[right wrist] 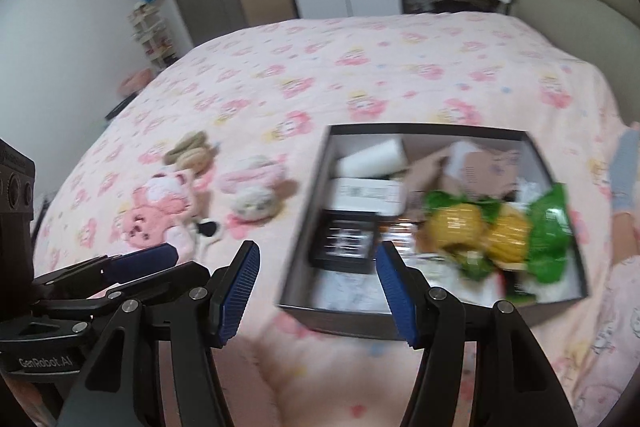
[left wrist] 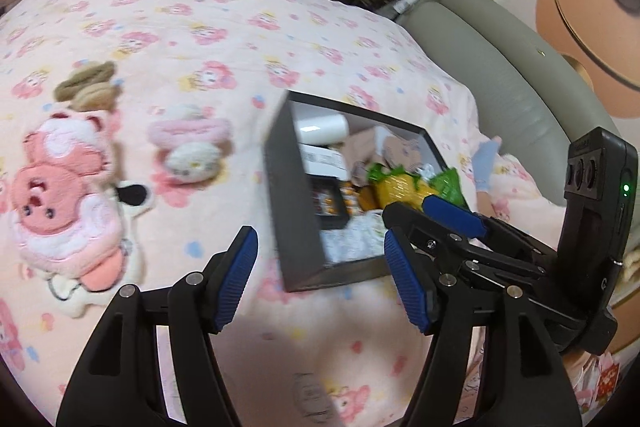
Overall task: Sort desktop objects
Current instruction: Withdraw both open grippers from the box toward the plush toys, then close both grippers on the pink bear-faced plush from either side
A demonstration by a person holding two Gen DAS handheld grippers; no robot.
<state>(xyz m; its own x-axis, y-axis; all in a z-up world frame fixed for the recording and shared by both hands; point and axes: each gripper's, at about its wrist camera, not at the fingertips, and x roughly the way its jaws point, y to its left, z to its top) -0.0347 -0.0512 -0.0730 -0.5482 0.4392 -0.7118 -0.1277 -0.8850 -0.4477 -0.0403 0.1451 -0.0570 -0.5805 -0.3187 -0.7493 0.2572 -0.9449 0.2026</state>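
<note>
Left gripper: jaws spread wide, nothing between the blue ribbed pads. It hangs above the pink flower-print bedspread, just off the near left corner of the dark grey box.

Right gripper: jaws likewise wide apart and holding nothing. It is poised over the near left edge of the box; in the left wrist view the same gripper shows at the box's near right corner, with its camera housing behind (a green indicator light is lit). The left gripper appears at the lower left of the right wrist view, well clear of the box.

Box contents, open top, crowded:
- a green and yellow snack packet on top, toward the right side;
- a white cylinder lying on its side at the far left corner;
- a white carton just in front of it;
- a black square case at the near left;
- pale brown cardboard pieces at the far right.
Items beneath are too blurred to name.

Outside the box, on the bedspread to its left, apart from it:
- a pink bear plush, nearest the left edge;
- a brown plush piece just beyond it;
- a pink and white plush between the bear and the box;
- a small black and white plush touching the bear's side.

A grey-green padded headboard borders the bed on the right.
</note>
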